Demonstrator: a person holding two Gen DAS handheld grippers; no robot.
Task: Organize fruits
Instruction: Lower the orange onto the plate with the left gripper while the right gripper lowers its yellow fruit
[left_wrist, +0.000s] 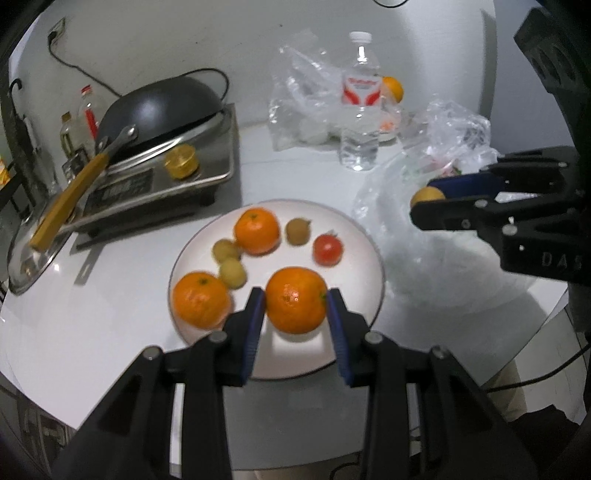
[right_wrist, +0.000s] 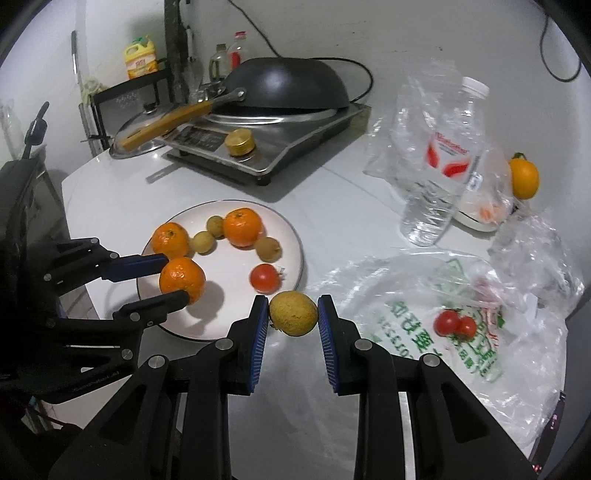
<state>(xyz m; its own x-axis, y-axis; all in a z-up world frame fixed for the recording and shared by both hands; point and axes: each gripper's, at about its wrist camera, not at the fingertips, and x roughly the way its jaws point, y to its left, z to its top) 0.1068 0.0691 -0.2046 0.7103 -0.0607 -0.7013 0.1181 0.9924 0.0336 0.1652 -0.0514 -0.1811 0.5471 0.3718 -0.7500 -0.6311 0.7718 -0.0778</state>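
I see bare tabletop (right_wrist: 332, 184) between the plate (right_wrist: 291, 236) and the stove (right_wrist: 295, 147). Right of the plate, crumpled bags (right_wrist: 424, 295) and a bottle (right_wrist: 443, 166) crowd the way; fruit fills the plate's far half.

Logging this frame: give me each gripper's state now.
Left gripper: shut on the tangerine.
Right gripper: shut on the small yellow-brown fruit.

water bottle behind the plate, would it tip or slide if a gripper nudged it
The water bottle is tall, narrow and upright, so a high nudge would probably tip it. It looks mostly empty and clear, so likely light. Crinkled plastic bags sit against it and might cushion or snag it.
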